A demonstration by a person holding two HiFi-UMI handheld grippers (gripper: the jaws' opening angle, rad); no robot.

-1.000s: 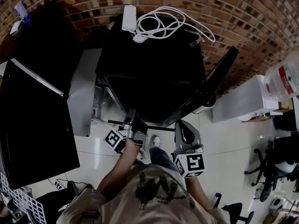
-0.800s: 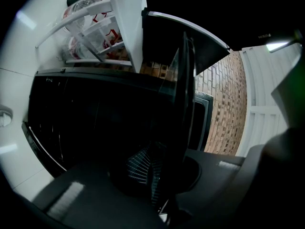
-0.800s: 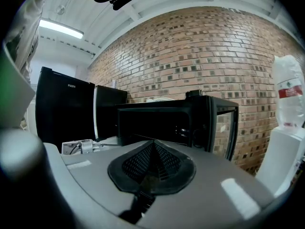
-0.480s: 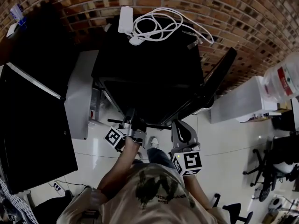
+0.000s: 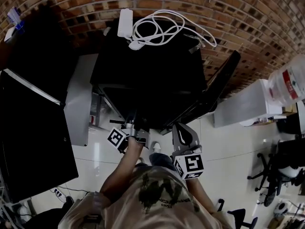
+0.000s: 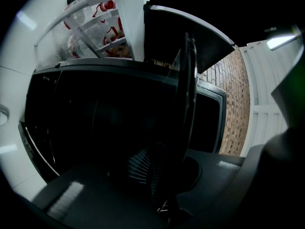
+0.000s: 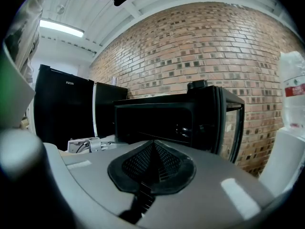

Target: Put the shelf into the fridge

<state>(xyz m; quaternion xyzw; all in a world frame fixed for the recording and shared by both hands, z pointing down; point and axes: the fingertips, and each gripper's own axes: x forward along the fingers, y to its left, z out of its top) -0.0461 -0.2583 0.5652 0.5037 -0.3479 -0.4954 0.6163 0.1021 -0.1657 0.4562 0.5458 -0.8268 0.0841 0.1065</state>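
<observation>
Grip on thin dark-rimmed clear shelf [image 6: 187,94]: left gripper [image 6: 157,175] jaws pinching its near edge. Runs long axis away from jaws, toward open front of black box-shaped fridge [image 5: 152,75] just beyond. Right gripper [image 7: 153,151] pressed together, empty, alongside on right. Probably calls for a straight push farther in.

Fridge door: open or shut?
Open. The door stands swung out to the right of the fridge, whose dark inside shows.
</observation>
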